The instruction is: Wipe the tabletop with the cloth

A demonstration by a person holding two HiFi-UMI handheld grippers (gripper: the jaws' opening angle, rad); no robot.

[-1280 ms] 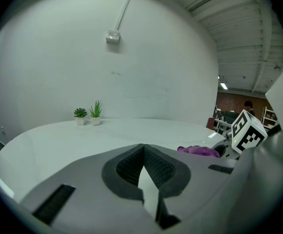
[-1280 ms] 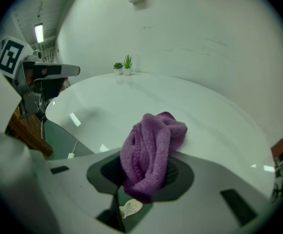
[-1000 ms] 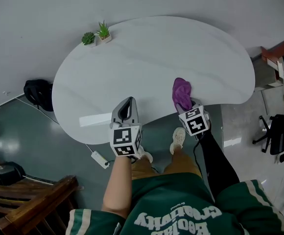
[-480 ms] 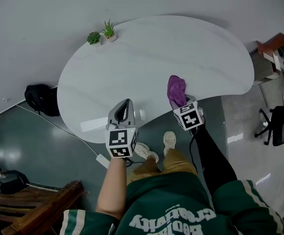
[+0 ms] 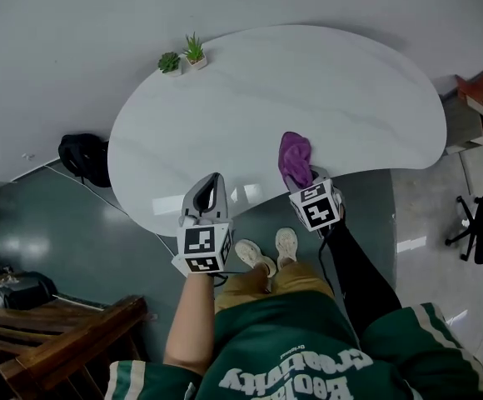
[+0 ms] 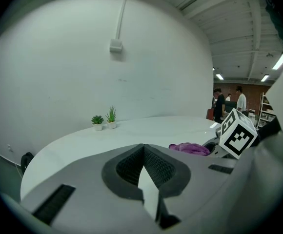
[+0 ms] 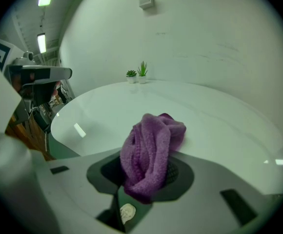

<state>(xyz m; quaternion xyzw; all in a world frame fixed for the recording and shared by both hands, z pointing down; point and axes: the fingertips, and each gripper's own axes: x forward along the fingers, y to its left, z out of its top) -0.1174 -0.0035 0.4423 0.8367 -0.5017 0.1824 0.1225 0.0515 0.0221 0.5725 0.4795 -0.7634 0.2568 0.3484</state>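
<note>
Over the last second the right tongs point(image 5: 305, 178) have carried the cloth point(image 5: 295, 158) a little leftward along the near edge of the surface point(image 5: 325, 82), and the left tongs point(image 5: 216, 177) have drifted the same way. Nearest the camera is a green top with white lettering that runs upside down and cannot be read for sure. Below it are two pale shoes point(image 5: 252, 257) on the grey floor point(image 5: 58, 223). Each pair of tongs carries one cube with black-and-white square markers, two cubes in all. The left tongs hang over the near rim with their tips pressed together and nothing between them. The right tongs are clamped on the single purple cloth. One end of it is bunched between the pads, and the rest spills forward past the tips onto the white surface, just inside its curved near edge. In the right gripper view the cloth point(image 7: 151, 150) rises as a folded lump straight ahead of the jaws. At the far left rim stand two small potted plants point(image 5: 183, 57), side by side, close to the pale wall point(image 5: 58, 40).
</note>
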